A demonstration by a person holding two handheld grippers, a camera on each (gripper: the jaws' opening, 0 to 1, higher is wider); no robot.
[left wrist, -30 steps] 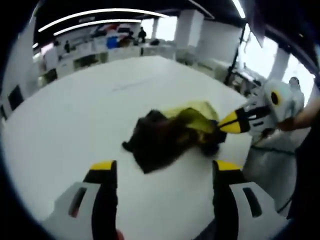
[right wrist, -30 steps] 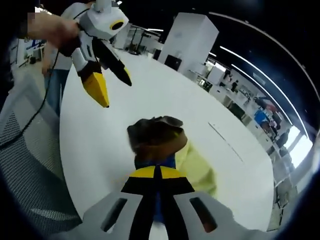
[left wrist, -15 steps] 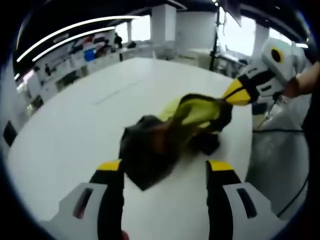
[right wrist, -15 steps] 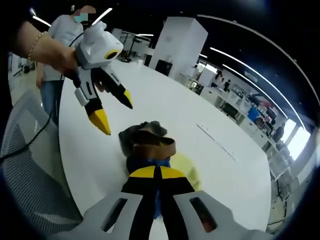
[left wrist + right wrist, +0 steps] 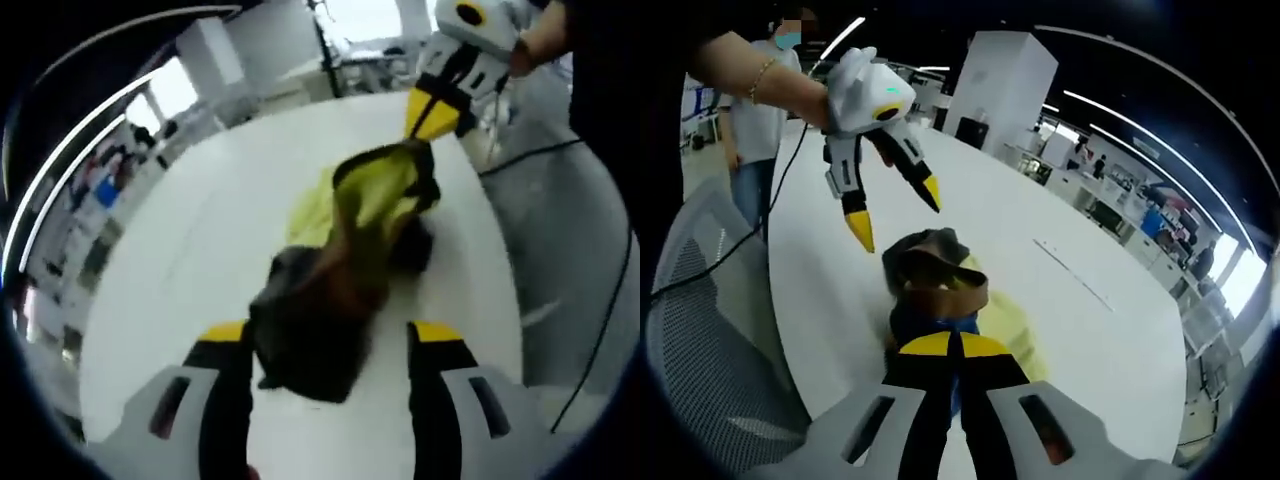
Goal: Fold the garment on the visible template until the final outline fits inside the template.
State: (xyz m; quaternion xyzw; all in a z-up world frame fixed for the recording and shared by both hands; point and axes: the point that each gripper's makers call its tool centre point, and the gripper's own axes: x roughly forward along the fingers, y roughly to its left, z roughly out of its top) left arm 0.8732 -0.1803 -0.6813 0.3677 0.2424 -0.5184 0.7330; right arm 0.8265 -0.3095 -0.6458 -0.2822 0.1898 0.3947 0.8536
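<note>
The right gripper [image 5: 953, 352] clamps a dark, yellow-lined garment [image 5: 335, 270], lifting its far end off the white worktop [image 5: 190, 260]. The left gripper [image 5: 895, 210] hovers spread above the crumpled near end. Folding appears barely begun; no template outline is discernible.

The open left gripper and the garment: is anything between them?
No. In the right gripper view, the left gripper hangs over the garment; between them, bare white table.
</note>
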